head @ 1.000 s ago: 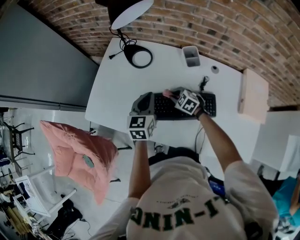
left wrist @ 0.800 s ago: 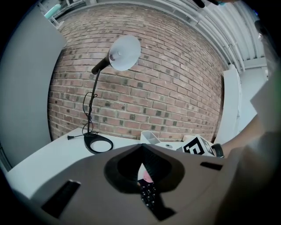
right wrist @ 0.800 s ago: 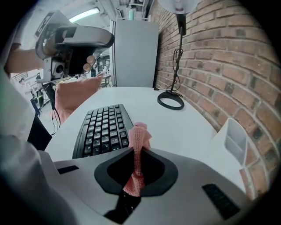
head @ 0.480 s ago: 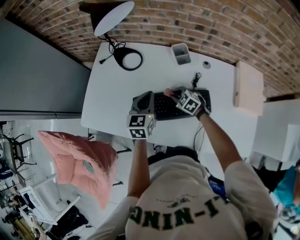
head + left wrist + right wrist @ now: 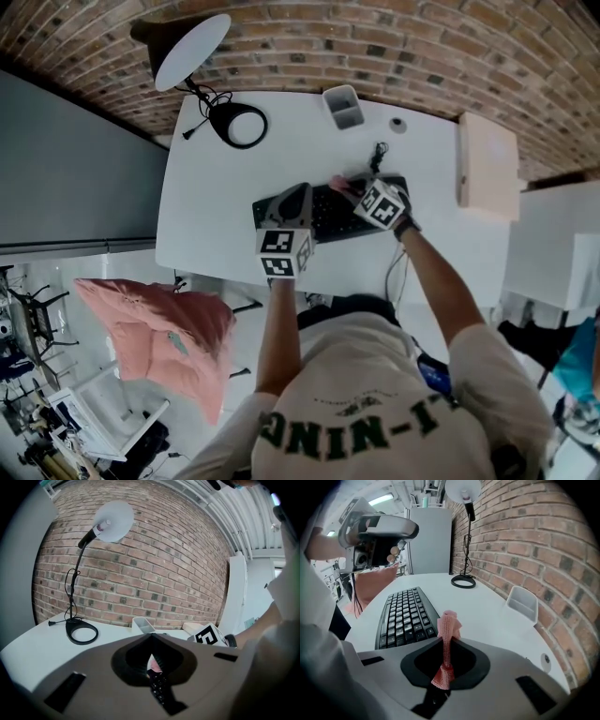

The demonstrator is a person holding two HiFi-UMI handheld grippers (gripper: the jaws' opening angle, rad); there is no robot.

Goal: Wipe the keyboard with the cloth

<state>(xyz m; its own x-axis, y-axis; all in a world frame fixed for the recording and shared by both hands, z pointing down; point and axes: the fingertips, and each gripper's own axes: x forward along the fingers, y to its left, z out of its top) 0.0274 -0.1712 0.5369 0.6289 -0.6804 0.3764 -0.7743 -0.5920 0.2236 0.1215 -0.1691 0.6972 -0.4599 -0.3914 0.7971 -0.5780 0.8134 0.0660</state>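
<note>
Right gripper [image 5: 446,645]: jaws clenched on the cloth [image 5: 449,624], holding nothing else.
Cloth in the fingers: a thin, pink, upright fold is pinched between the two jaws. Its bunched top pokes out past the fingertips and its lower end trails back into the hollow behind them.
Cloth's place: at the far edge of the keyboard [image 5: 404,615]; whether it touches the keys cannot be told.
Left gripper [image 5: 151,654]: jaws drawn together to a thin slit, gripping nothing, above the keyboard's left end.
Keyboard: black, flat on the white desk [image 5: 216,197], close to its near edge.
Far side of desk: lamp [image 5: 192,39] at left, grey tray [image 5: 343,106] right of it.
</note>
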